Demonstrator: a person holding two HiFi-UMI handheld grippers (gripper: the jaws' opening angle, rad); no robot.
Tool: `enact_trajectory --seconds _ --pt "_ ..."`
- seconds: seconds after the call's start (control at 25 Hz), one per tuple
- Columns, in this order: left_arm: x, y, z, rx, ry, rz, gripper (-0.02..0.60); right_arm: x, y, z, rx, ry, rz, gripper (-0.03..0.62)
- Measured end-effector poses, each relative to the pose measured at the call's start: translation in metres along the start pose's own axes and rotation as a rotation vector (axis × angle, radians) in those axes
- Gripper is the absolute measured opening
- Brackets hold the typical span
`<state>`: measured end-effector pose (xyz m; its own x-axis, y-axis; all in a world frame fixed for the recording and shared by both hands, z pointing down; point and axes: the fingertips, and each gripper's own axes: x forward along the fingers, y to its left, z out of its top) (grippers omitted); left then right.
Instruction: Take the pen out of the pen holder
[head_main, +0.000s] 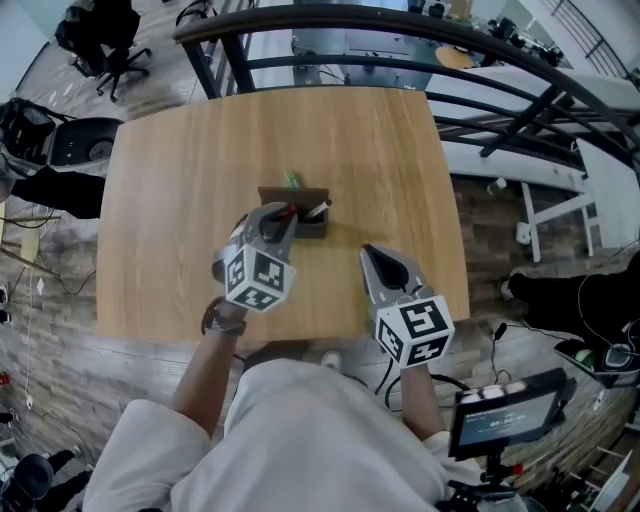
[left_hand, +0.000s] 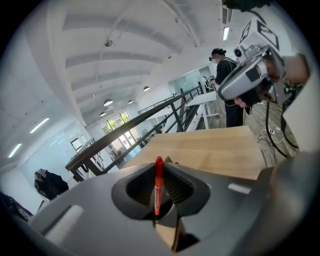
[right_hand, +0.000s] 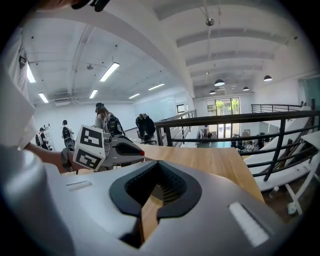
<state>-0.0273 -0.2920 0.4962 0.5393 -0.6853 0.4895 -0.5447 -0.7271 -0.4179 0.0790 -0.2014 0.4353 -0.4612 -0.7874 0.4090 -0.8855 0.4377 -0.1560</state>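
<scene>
A dark brown pen holder (head_main: 303, 203) stands near the middle of the wooden table (head_main: 180, 200), with a green pen (head_main: 292, 180) and a white-tipped pen (head_main: 318, 209) still in it. My left gripper (head_main: 283, 213) hangs just at the holder's near left side, shut on a red pen (left_hand: 158, 185) that stands upright between its jaws. In the left gripper view the holder itself is hidden below the jaws. My right gripper (head_main: 367, 249) hovers to the right of the holder, apart from it, shut with nothing in it (right_hand: 156, 164).
The table's near edge (head_main: 300, 340) lies just below both grippers. A black railing (head_main: 400, 25) curves behind the table's far and right sides. A small screen on a stand (head_main: 510, 410) sits at the lower right. People stand in the distance (right_hand: 102, 117).
</scene>
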Motion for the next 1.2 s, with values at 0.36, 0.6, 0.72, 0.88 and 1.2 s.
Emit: enact_trajectory --seconds 0.36,0.6,0.72,0.88,1.2 --pt "-0.043 0.003 0.024 -0.055 -0.09 0.069 0.046 0.001 0.013 0.034 -0.086 -0.084 0.052 0.002" --pt "-0.074 0.015 0.041 -0.103 -0.151 0.117 0.046 0.0 0.024 0.048 -0.137 -0.114 0.088 0.002" --pt "-0.09 0.017 0.049 -0.118 -0.18 0.146 0.046 -0.001 0.03 0.054 -0.162 -0.133 0.11 0.002" --pt "-0.103 0.013 0.059 -0.125 -0.206 0.167 0.046 -0.007 0.033 0.061 -0.183 -0.16 0.118 0.0" --pt "-0.111 0.013 0.062 -0.131 -0.237 0.206 0.046 -0.01 0.042 0.069 -0.241 -0.187 0.134 0.0"
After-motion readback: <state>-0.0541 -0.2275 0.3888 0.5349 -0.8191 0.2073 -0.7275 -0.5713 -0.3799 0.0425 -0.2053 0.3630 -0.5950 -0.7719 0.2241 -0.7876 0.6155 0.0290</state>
